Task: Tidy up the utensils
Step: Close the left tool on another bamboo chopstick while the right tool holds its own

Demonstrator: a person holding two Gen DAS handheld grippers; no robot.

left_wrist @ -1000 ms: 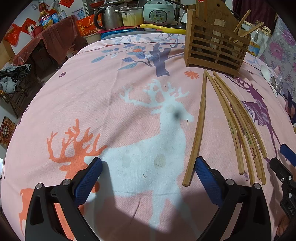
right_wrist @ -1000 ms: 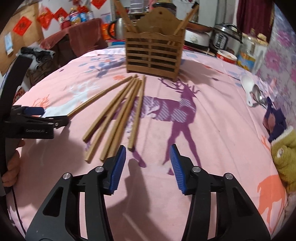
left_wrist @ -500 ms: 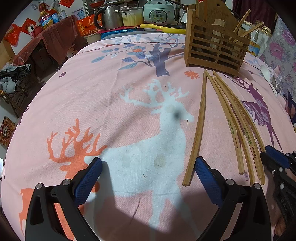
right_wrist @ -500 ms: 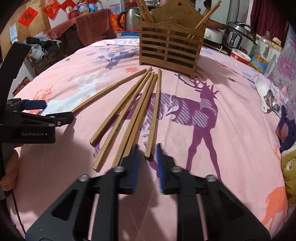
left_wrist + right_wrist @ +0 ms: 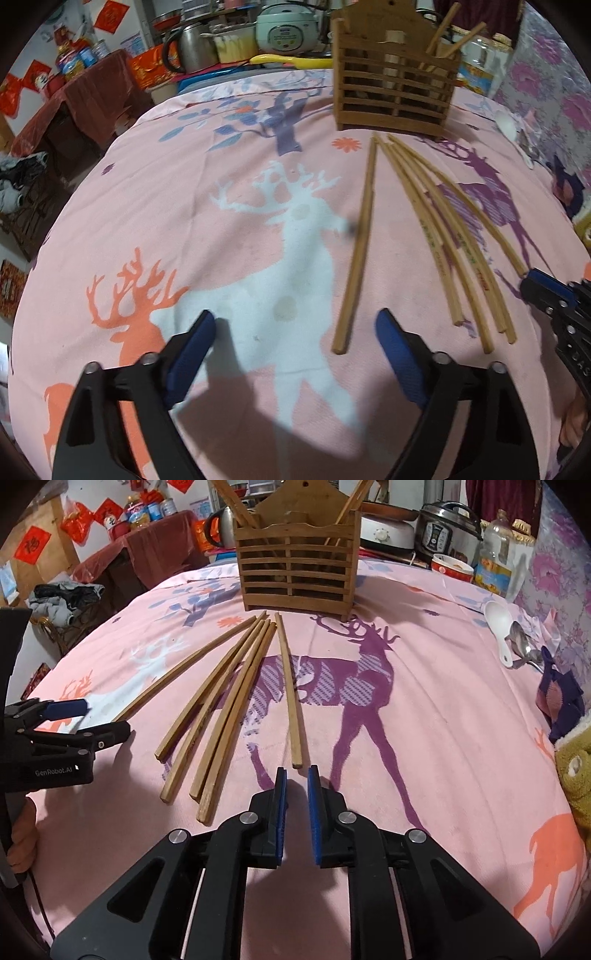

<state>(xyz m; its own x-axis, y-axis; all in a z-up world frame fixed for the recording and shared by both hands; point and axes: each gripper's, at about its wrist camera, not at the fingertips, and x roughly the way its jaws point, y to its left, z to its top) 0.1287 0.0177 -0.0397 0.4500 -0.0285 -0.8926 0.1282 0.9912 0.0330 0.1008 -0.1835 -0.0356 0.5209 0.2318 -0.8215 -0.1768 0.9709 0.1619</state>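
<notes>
Several wooden chopsticks (image 5: 221, 709) lie fanned on the pink deer-print cloth in front of a slatted wooden holder (image 5: 295, 579) that has a few chopsticks standing in it. My right gripper (image 5: 295, 775) has only a narrow gap and its jaws are opening. The near end of the rightmost chopstick (image 5: 290, 690) lies just ahead of its tips, and nothing sits between the pads. My left gripper (image 5: 295, 321) is wide and its jaws are closing. The near end of a lone chopstick (image 5: 360, 243) lies between them, untouched. The holder (image 5: 395, 96) stands beyond.
A white spoon (image 5: 498, 627) and a metal spoon (image 5: 521, 646) lie at the right edge by a dark cloth (image 5: 561, 698) and a green plush toy (image 5: 576, 768). Cookers and a kettle crowd the counter behind the holder. A hand grips the left tool's handle.
The right jaws went from half open to nearly shut by the chopstick ends, then parted slightly. The rightmost chopstick has swung away from the bundle. The left jaws have narrowed.
</notes>
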